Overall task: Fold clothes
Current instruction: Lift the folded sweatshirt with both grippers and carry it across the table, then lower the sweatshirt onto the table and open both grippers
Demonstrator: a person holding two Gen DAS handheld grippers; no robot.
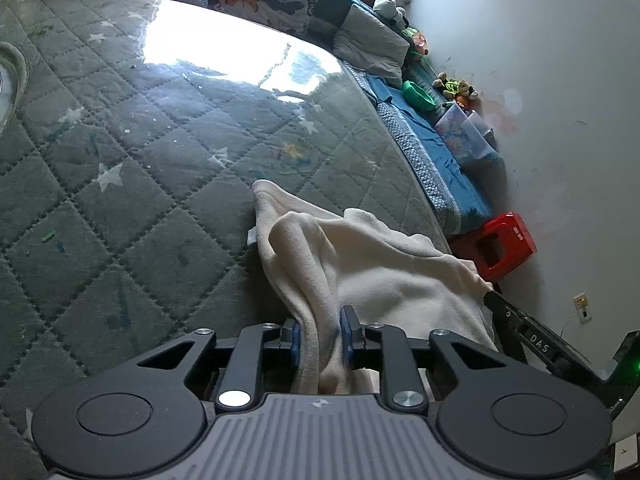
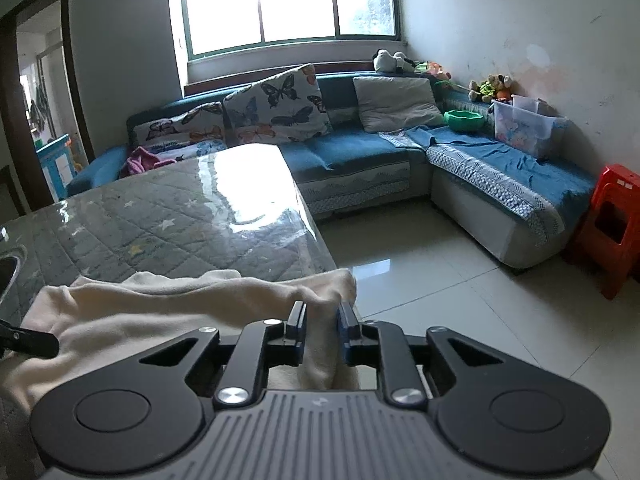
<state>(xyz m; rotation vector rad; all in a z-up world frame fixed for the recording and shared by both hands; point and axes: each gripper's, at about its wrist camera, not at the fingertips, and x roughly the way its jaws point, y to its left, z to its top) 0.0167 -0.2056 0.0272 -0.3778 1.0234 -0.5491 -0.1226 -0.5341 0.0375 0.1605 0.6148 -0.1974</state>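
Observation:
A cream fleece garment (image 1: 360, 268) lies bunched at the near right edge of the quilted grey table (image 1: 120, 152). My left gripper (image 1: 320, 330) is shut on a fold of it, the cloth pinched between the blue pads. My right gripper (image 2: 322, 320) is shut on another edge of the same garment (image 2: 160, 304), at the table's near right corner (image 2: 312, 248). The right gripper's finger shows in the left wrist view (image 1: 520, 320), at the garment's right side. The left gripper's fingertip shows in the right wrist view (image 2: 32, 342), at the left.
A blue corner sofa (image 2: 360, 152) with butterfly cushions (image 2: 276, 104) stands behind the table. A red plastic stool (image 2: 612, 224) stands on the tiled floor (image 2: 440, 288) at the right. A green bowl (image 2: 464, 120) and a clear box (image 2: 524, 124) sit on the sofa.

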